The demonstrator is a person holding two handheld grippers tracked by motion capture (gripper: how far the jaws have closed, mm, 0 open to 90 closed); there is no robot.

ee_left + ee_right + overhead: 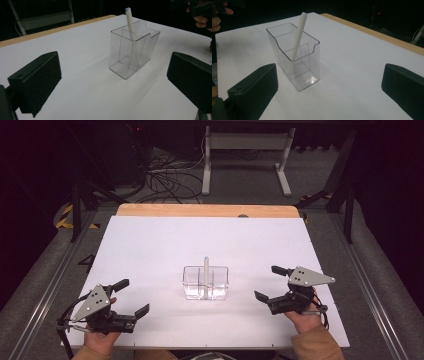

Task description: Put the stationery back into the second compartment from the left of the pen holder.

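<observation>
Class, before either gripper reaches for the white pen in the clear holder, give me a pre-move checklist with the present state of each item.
1. Left gripper open, holding nothing: ok.
2. Right gripper open, holding nothing: ok.
3. Clear holder upright on the white table: ok.
4. White pen stands in the holder, leaning, top above the rim: ok.
5. Both grippers apart from the holder, one each side: ok.
6. Holder fixed to the table: cannot tell.

A clear plastic holder is standing upright mid-table, and a white pen is leaning inside it, sticking out above its rim.
</observation>
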